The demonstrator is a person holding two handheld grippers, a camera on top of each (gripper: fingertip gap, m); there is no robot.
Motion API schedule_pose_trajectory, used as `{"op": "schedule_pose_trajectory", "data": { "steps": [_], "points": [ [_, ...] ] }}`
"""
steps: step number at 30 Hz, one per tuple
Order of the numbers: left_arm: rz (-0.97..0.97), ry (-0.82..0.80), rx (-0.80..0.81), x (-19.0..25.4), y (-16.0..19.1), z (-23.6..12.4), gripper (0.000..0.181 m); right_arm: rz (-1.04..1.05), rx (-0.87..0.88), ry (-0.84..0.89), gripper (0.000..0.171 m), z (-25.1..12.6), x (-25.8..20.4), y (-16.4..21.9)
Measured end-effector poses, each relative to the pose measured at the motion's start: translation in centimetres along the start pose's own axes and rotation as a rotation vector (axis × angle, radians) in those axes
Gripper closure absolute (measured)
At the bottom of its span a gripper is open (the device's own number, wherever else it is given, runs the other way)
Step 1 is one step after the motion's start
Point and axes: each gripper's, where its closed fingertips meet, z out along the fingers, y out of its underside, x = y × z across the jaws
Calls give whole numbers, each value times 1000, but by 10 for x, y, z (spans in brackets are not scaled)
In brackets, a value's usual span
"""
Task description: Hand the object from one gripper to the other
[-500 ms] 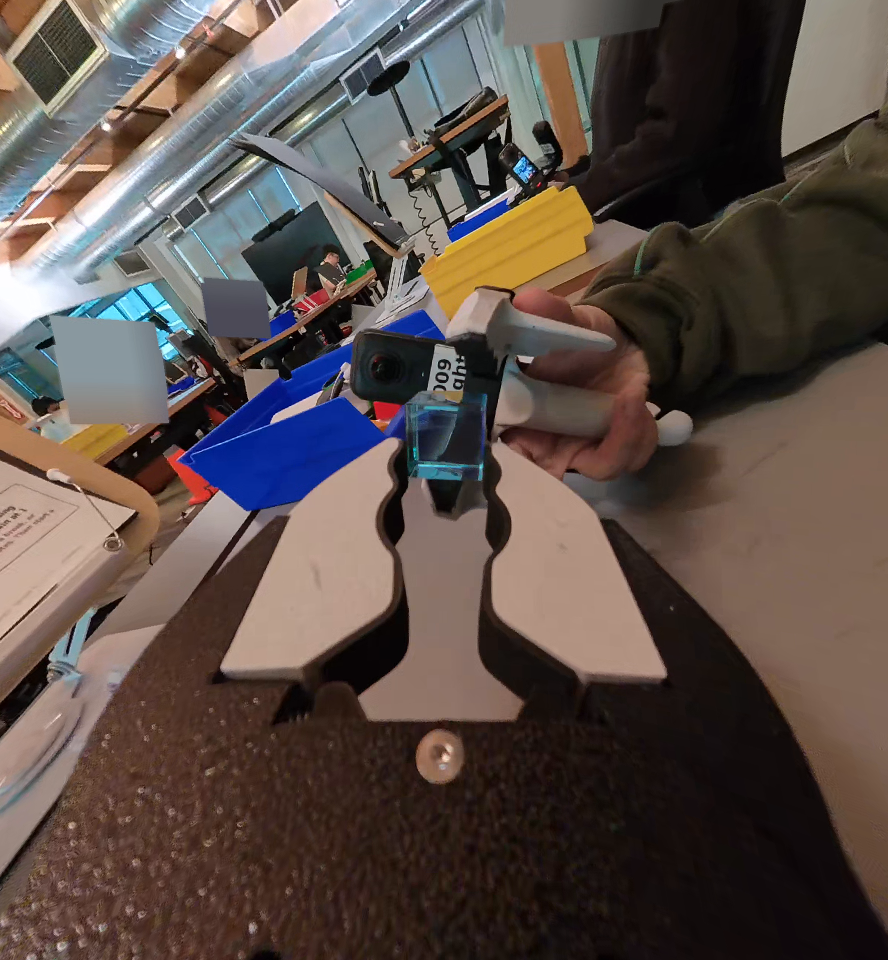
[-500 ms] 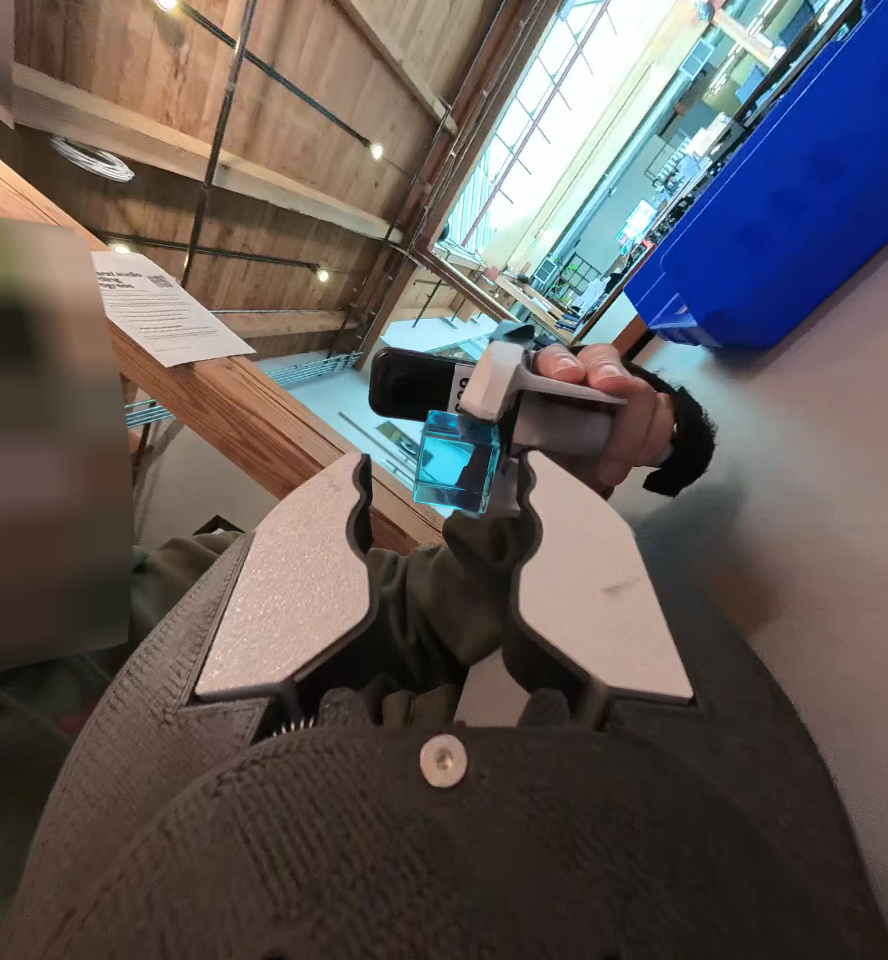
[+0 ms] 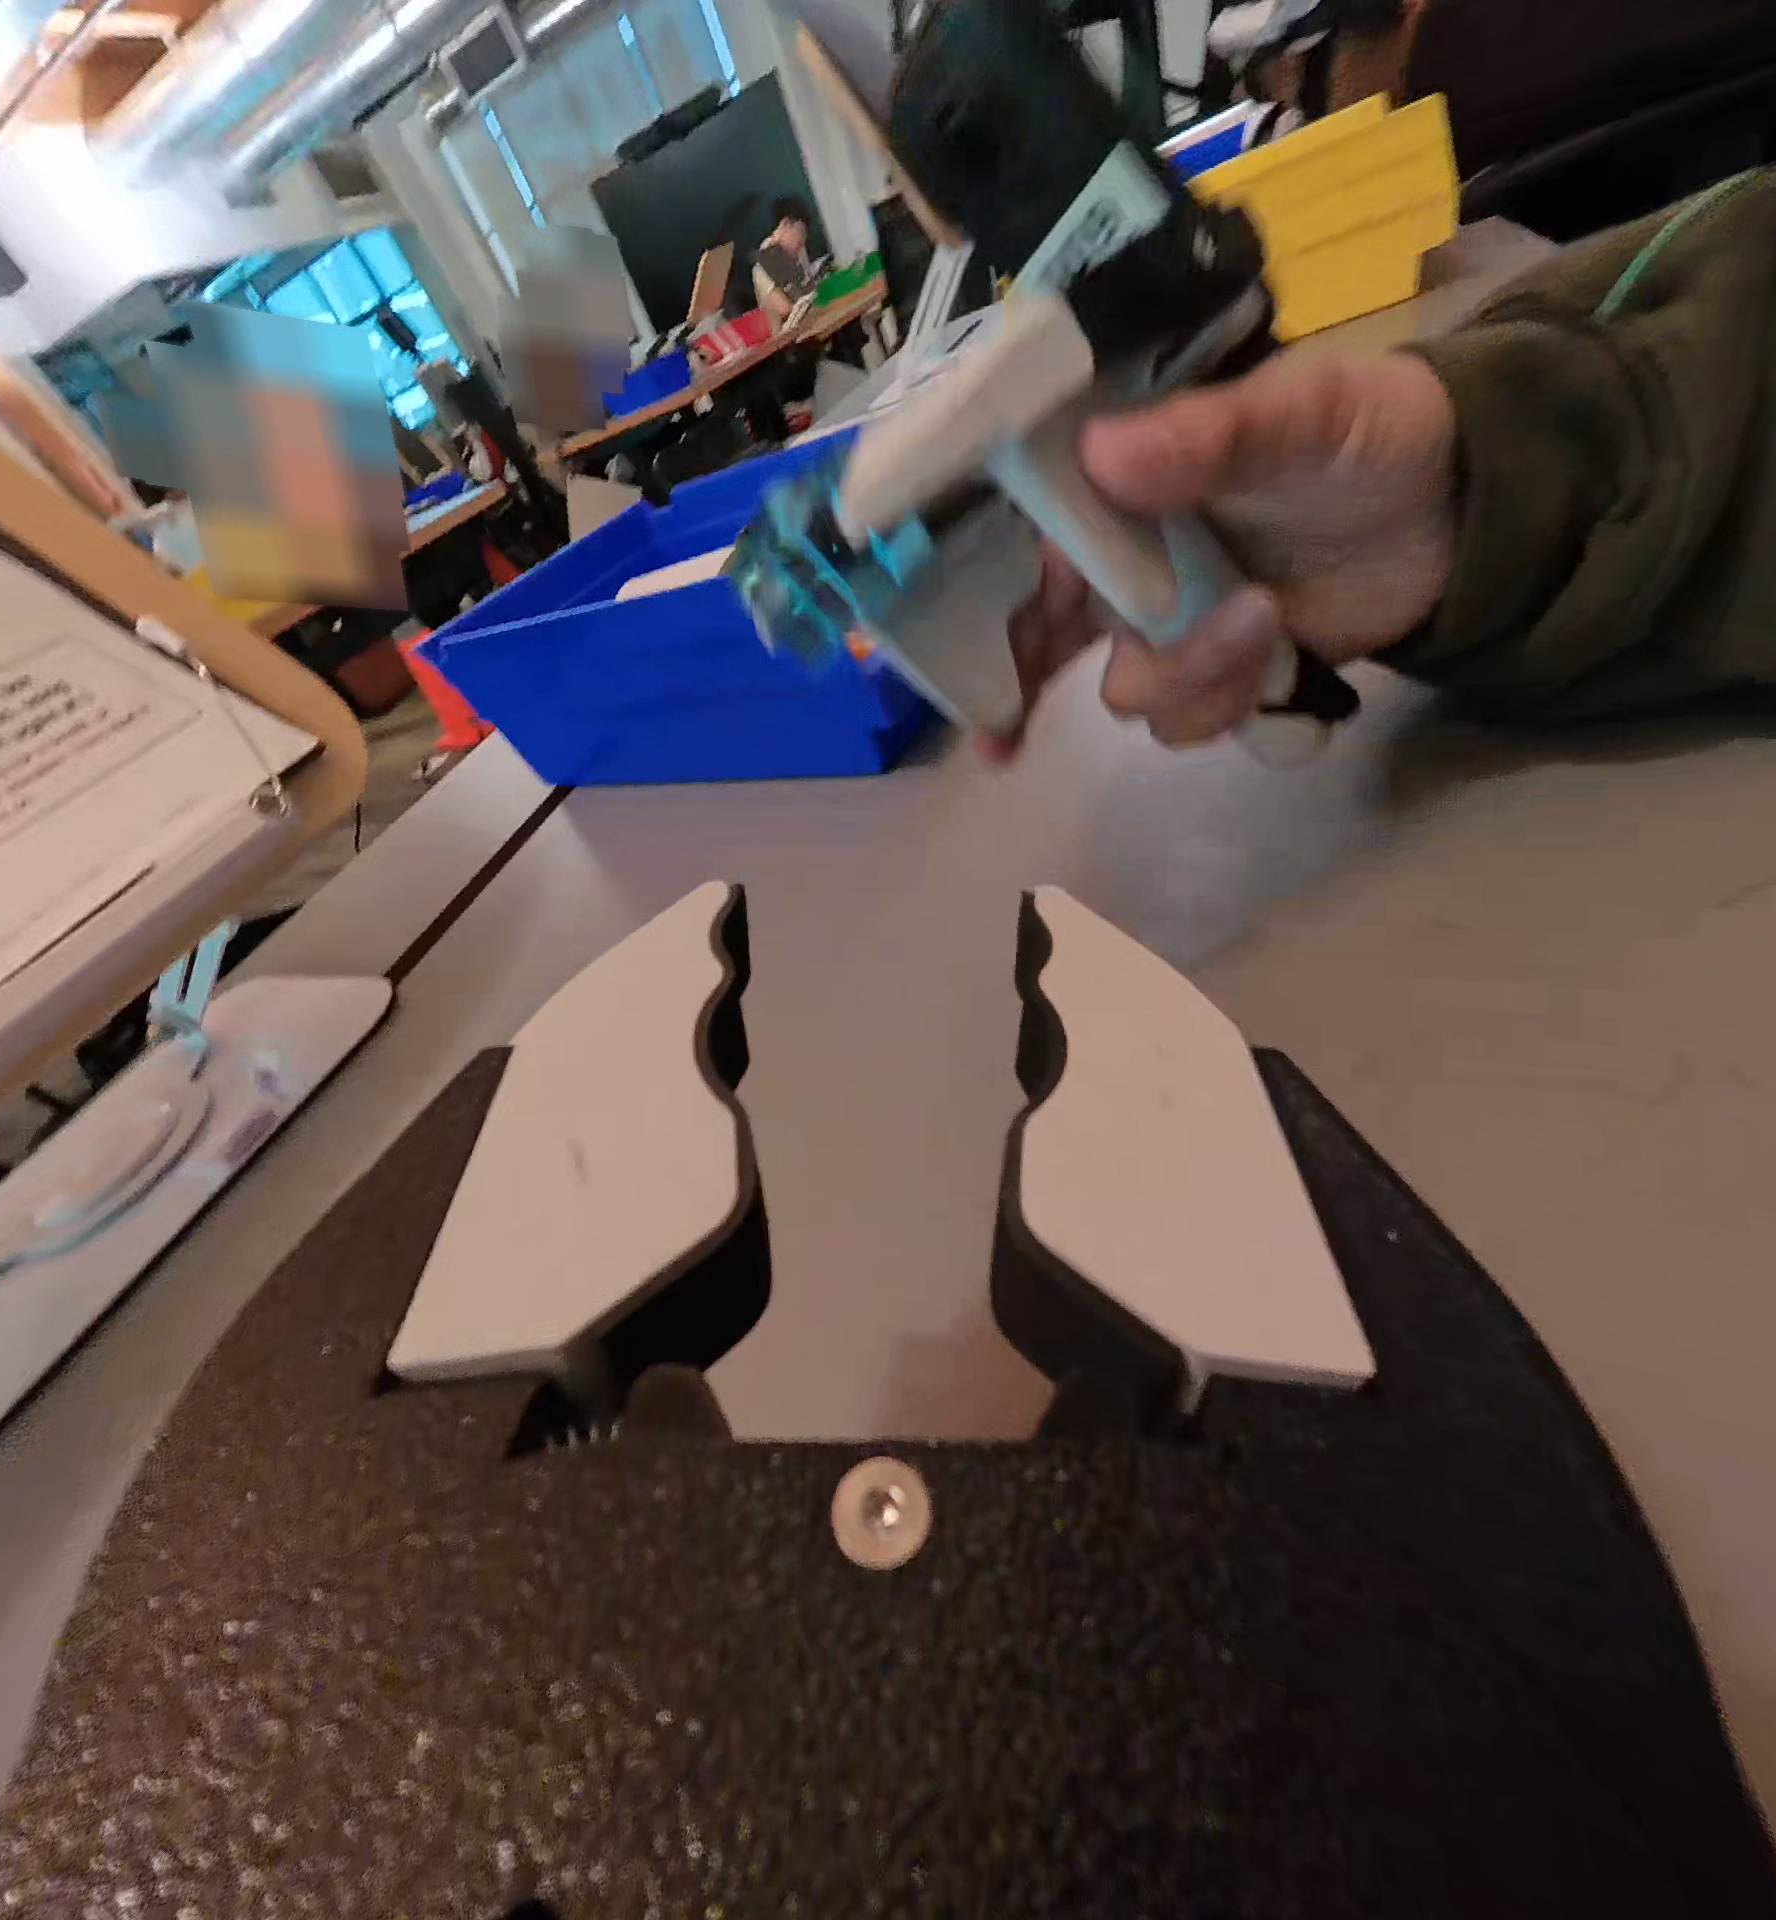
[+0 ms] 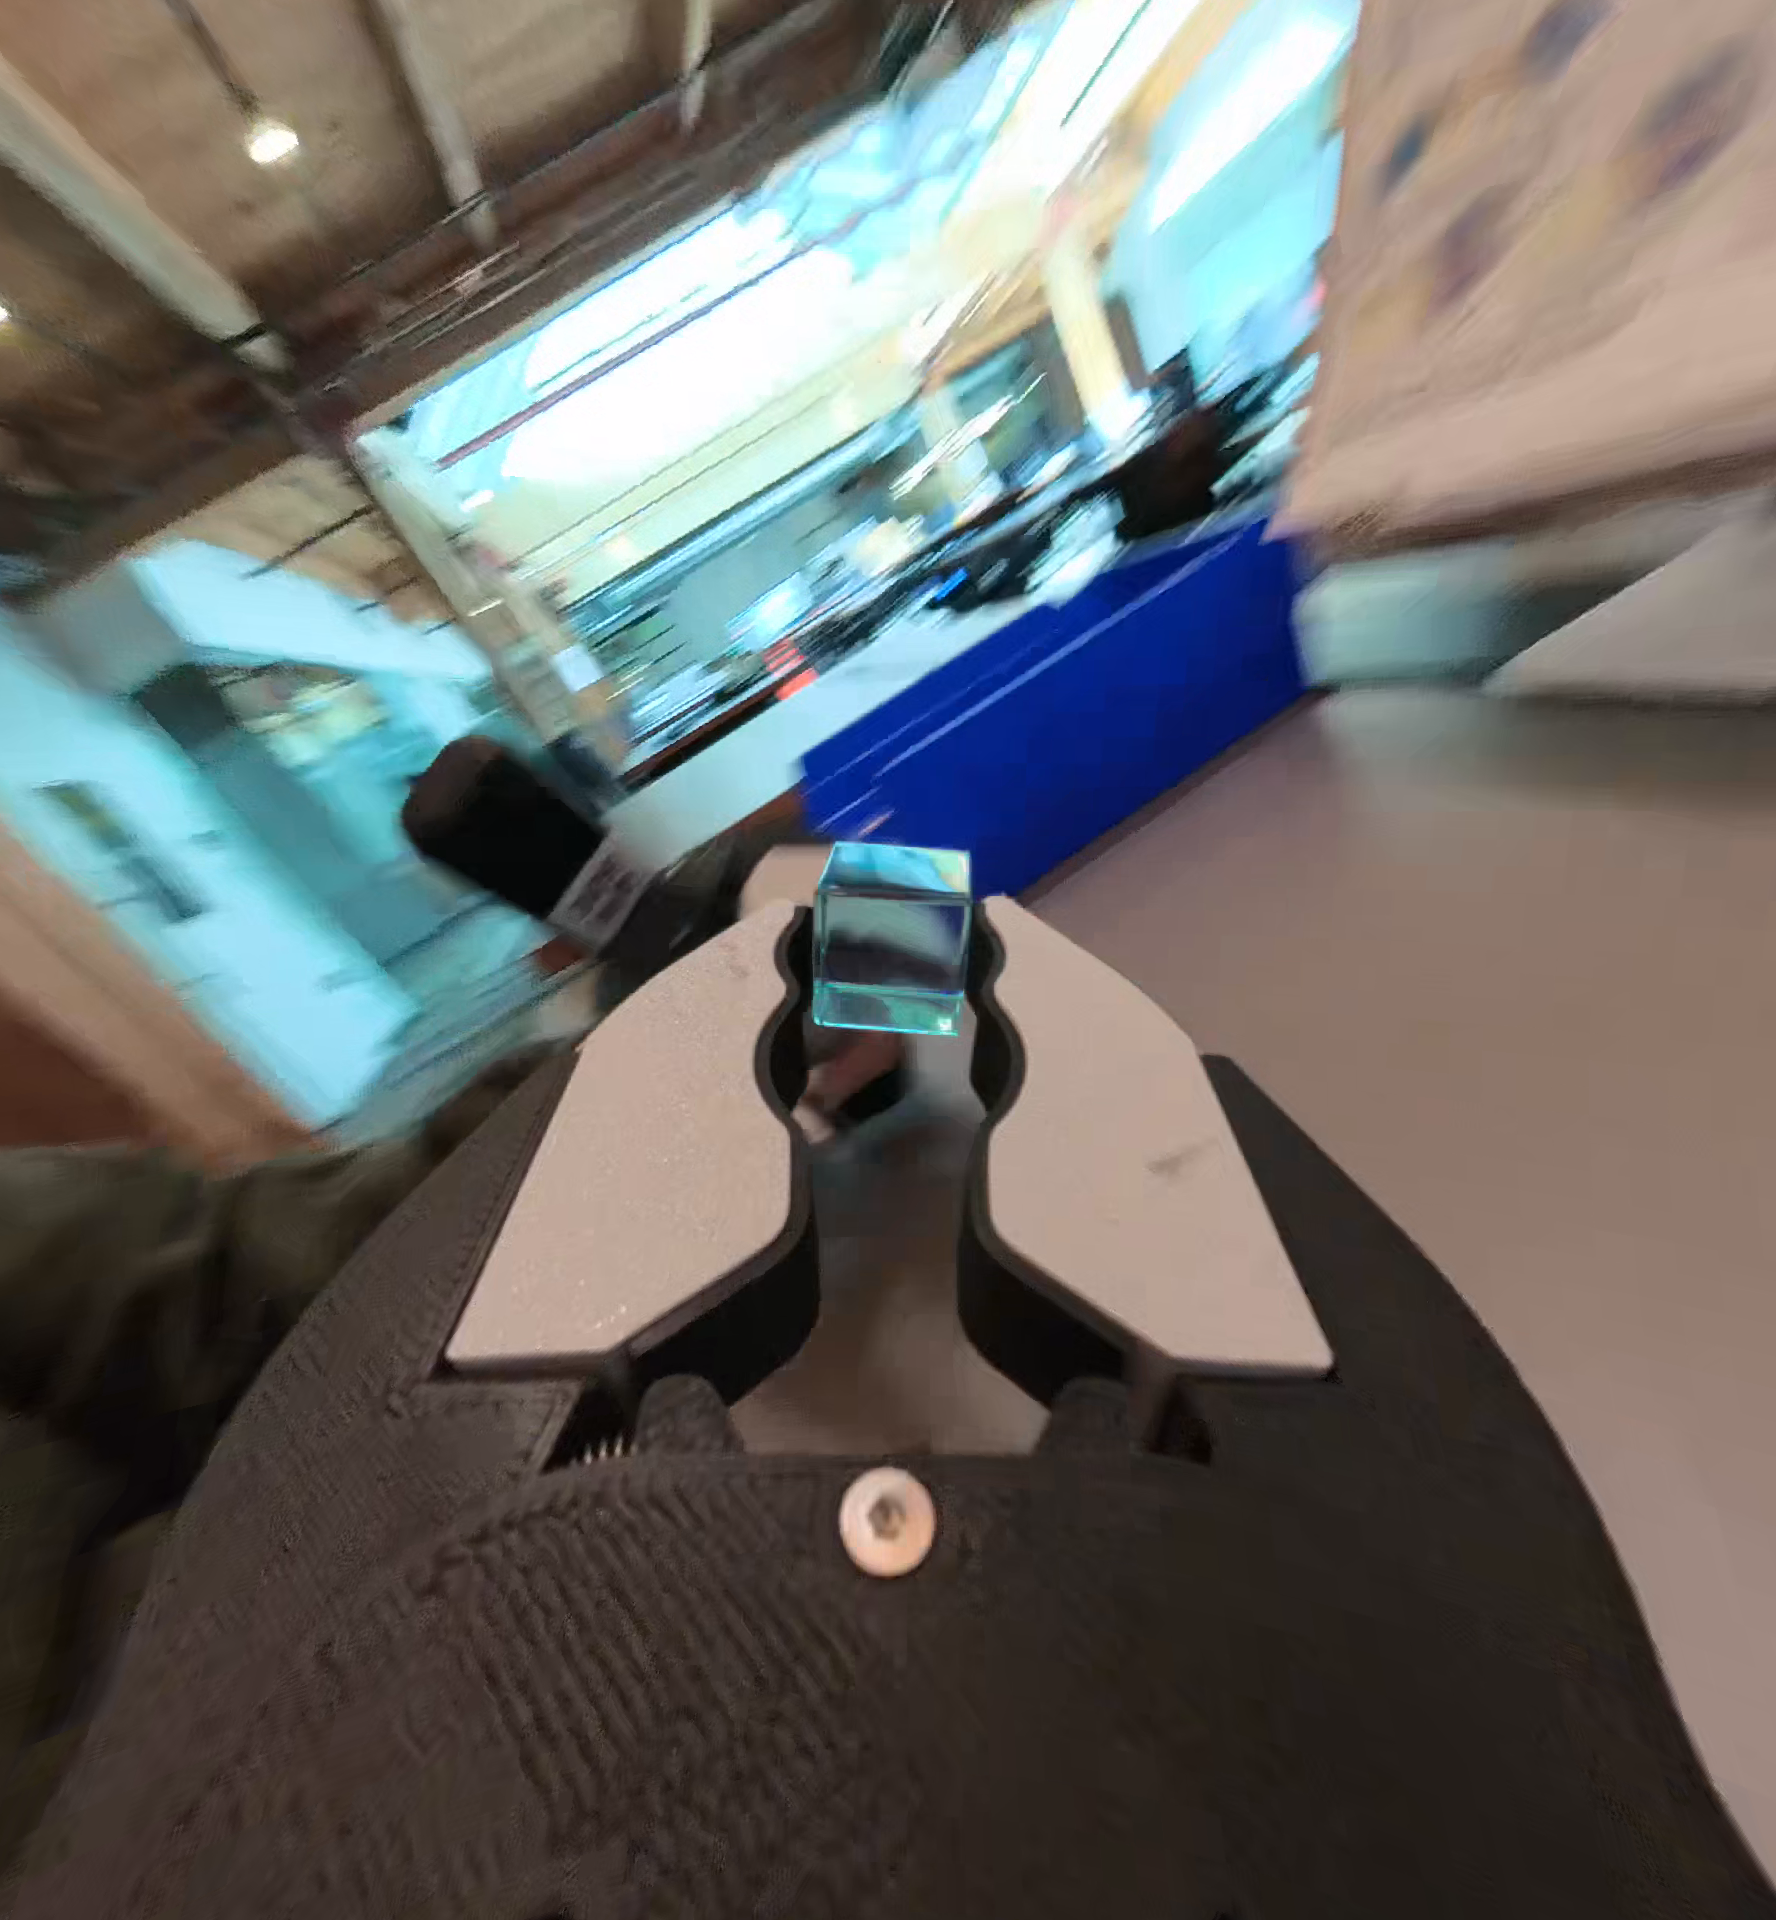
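Right gripper [image 4: 889,961]: pinching a clear blue-green cube [image 4: 892,940] at its fingertips, held above the grey tabletop [image 4: 1435,1039]. Left gripper [image 3: 879,914]: spread, nothing between the fingers, low over the tabletop. Blue bin [image 3: 655,675] near the far edge, probably; blurred.

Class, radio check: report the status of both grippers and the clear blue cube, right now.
Left gripper open, empty, above grey table. Right gripper shut on clear blue cube at fingertips. Nothing between them; blue bin sits beyond.
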Motion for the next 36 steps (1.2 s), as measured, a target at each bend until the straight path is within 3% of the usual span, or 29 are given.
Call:
{"op": "schedule_pose_trajectory", "data": {
  "steps": [3, 7, 10, 14, 17, 19, 21, 25, 36],
  "points": [
    [-47, -33, -48, -6, 9, 2, 131, -199, 153, 387, 143, -57, 51, -56],
    [-75, -39, -90, -8, 16, 4, 132, -354, 130, 917, 143, -152, 113, -86],
    [-86, -47, -97, -9, 17, 4, 133, -414, 35, 1099, 143, -182, 142, -92],
    [-92, -50, -91, -10, 16, 4, 134, -510, -140, 1235, 142, -185, 176, -102],
    [-97, -51, -88, -11, 16, 4, 134, -527, -246, 1275, 143, -181, 198, -98],
    [-101, -54, -91, -12, 17, 4, 134, -546, -287, 1267, 129, -176, 203, -91],
    [-106, -59, -103, -12, 18, 4, 134, -568, -289, 1266, 102, -172, 201, -87],
    [-148, -120, -174, -21, 28, 4, 134, -638, -258, 1260, 92, -165, 181, -90],
    [-263, -274, -239, -50, 40, -11, 134, -736, -169, 1106, 98, -93, 121, -57]
  ]
}}
